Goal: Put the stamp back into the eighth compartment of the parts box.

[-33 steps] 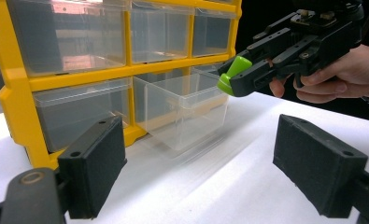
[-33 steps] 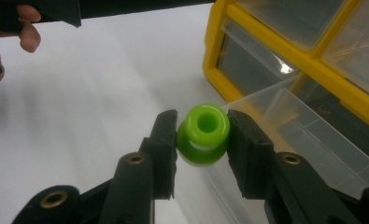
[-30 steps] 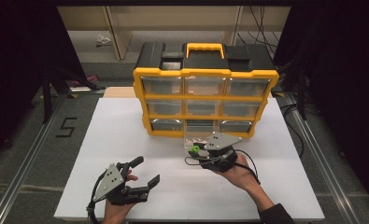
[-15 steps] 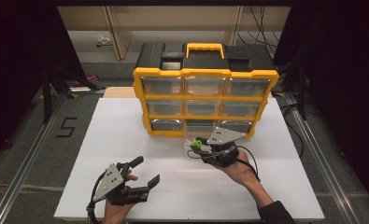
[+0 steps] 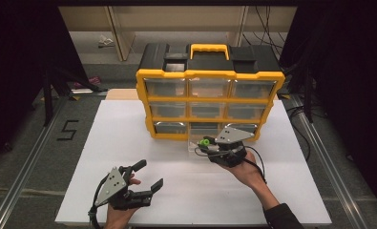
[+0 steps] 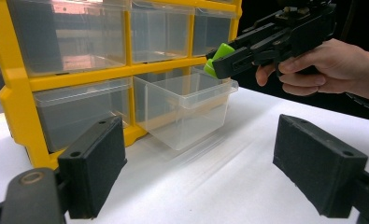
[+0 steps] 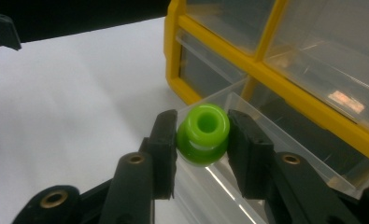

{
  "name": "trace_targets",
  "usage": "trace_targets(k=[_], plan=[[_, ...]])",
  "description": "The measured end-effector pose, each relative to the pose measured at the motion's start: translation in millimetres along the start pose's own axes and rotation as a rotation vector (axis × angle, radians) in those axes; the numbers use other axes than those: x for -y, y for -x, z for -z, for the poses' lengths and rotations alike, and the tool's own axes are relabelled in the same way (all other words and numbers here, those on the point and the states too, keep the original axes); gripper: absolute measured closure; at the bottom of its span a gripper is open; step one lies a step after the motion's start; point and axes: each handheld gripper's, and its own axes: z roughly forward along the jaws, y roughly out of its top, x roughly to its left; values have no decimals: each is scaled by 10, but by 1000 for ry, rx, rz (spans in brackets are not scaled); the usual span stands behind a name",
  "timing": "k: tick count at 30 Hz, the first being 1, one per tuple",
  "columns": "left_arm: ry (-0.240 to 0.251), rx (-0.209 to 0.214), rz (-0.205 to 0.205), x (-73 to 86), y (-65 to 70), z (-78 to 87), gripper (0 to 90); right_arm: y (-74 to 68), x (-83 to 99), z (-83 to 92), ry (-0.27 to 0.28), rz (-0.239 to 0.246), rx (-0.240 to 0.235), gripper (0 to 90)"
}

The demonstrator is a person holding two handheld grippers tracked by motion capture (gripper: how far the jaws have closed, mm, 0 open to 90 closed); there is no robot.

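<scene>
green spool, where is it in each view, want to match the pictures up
High view: the green spool sits centre-right, just before the organizer's bottom row, in the right gripper.
Left gripper view: upper right of centre, clamped at that gripper's tips above the pulled-out clear drawer.
Right gripper view: centre, between the two black jaws.
Shared landmark: the yellow organizer frame.
</scene>
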Motion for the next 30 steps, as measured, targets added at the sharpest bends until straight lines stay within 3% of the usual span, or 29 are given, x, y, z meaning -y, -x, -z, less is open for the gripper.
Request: trace_targets(k=[30], plan=[[-3,-2,4,2,-3,-3,165,243,66,-78,3,-91,75,643]])
